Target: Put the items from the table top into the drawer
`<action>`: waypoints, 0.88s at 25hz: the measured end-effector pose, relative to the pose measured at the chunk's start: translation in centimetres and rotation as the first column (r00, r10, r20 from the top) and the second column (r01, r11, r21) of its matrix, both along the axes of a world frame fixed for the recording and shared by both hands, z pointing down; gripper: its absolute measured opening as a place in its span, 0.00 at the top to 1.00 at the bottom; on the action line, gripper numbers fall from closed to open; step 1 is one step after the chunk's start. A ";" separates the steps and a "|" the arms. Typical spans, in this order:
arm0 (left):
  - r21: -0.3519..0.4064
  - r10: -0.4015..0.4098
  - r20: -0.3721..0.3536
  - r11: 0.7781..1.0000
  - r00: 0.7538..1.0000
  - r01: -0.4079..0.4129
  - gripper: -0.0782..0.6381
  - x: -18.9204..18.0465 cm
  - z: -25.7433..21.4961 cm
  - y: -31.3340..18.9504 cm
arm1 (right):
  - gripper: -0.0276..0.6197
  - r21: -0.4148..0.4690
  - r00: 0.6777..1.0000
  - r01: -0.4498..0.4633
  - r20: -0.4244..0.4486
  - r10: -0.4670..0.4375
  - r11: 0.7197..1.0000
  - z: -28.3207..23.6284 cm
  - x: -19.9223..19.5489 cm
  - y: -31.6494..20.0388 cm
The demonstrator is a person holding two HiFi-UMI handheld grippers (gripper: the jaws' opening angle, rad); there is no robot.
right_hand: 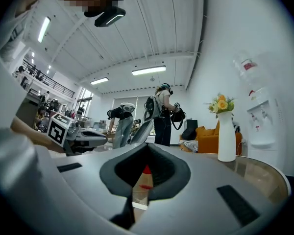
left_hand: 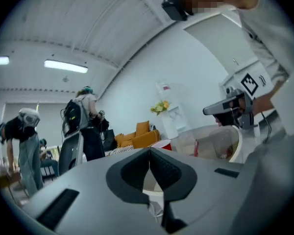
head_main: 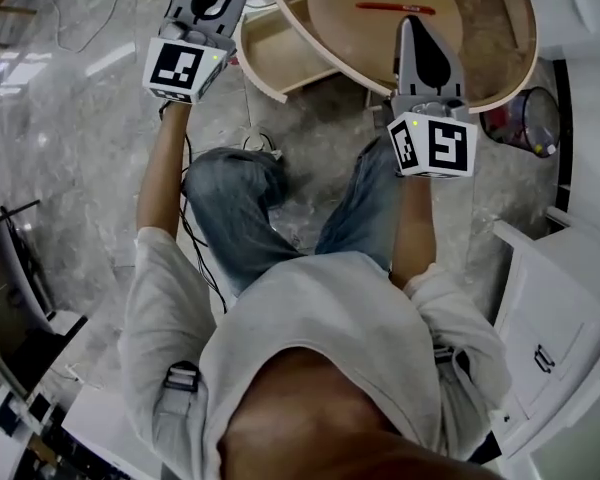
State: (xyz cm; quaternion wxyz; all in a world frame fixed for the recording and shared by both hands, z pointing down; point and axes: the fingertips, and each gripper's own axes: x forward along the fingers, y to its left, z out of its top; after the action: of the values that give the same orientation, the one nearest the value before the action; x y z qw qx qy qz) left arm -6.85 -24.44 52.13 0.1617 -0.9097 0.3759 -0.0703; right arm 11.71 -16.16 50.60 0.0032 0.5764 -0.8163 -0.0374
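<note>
- Setting: a large open indoor hall, part lab-style recording space and part lounge.
- Above the right gripper [right_hand: 146,153]: a high ribbed ceiling with strip lights [right_hand: 148,70]. A railed upper gallery [right_hand: 44,84] lies to its upper left.
- Straight ahead of it: people wearing backpacks [right_hand: 161,112] and headgear stand on the open floor.
- To its right: an orange sofa [right_hand: 213,133], a white vase of flowers [right_hand: 226,141] on the round table [right_hand: 264,173], and a water dispenser [right_hand: 261,124] against the white wall.
- Below it, in the head view: a polished stone floor [head_main: 70,98], with white cabinet fronts [head_main: 555,338] to the gripper's right.
</note>
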 end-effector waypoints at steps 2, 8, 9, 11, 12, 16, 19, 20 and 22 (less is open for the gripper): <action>0.069 0.041 0.113 0.996 0.993 -0.049 0.87 2.8 -0.6 -0.2 | 0.92 -0.006 1.000 -0.007 -0.007 0.007 1.000 0.1 0.8 0.3; 0.193 0.091 0.387 0.965 0.918 -0.177 0.87 8.8 0.2 -0.6 | 0.92 -0.011 0.998 -0.055 -0.021 0.054 0.998 -0.2 2.9 1.5; 0.213 0.098 0.445 0.954 0.890 -0.211 0.87 9.8 0.7 -0.2 | 0.92 -0.010 0.998 -0.060 -0.023 0.059 0.998 -0.2 3.2 1.7; 0.250 0.099 0.560 0.926 0.823 -0.282 0.87 12.0 1.8 0.5 | 0.92 -0.012 0.997 -0.070 -0.027 0.070 0.997 0.1 3.8 2.1; 0.266 0.092 0.608 0.912 0.789 -0.311 0.87 13.0 2.3 0.9 | 0.92 -0.014 0.997 -0.075 -0.029 0.074 0.997 0.2 4.1 2.3; 0.315 0.036 0.728 0.870 0.685 -0.380 0.87 15.5 3.7 1.4 | 0.92 -0.015 0.996 -0.083 -0.031 0.083 0.996 0.2 5.1 3.0; 0.353 -0.024 0.746 0.861 0.665 -0.365 0.87 15.6 3.2 0.6 | 0.92 -0.010 0.996 -0.085 -0.032 0.085 0.996 0.1 5.4 3.2; 0.358 -0.036 0.742 0.866 0.669 -0.350 0.86 15.3 2.9 0.2 | 0.92 -0.007 0.996 -0.086 -0.031 0.086 0.996 0.1 5.4 3.3; 0.358 -0.052 0.735 0.877 0.676 -0.321 0.86 14.7 2.3 -0.7 | 0.92 -0.004 0.996 -0.086 -0.028 0.086 0.996 0.0 5.4 3.4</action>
State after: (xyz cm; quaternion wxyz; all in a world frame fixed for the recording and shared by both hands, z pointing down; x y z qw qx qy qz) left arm 7.87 -25.13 54.44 0.5119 -0.7671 0.2159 -0.3209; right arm 17.14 -12.71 50.63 0.0176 0.6105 -0.7906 -0.0434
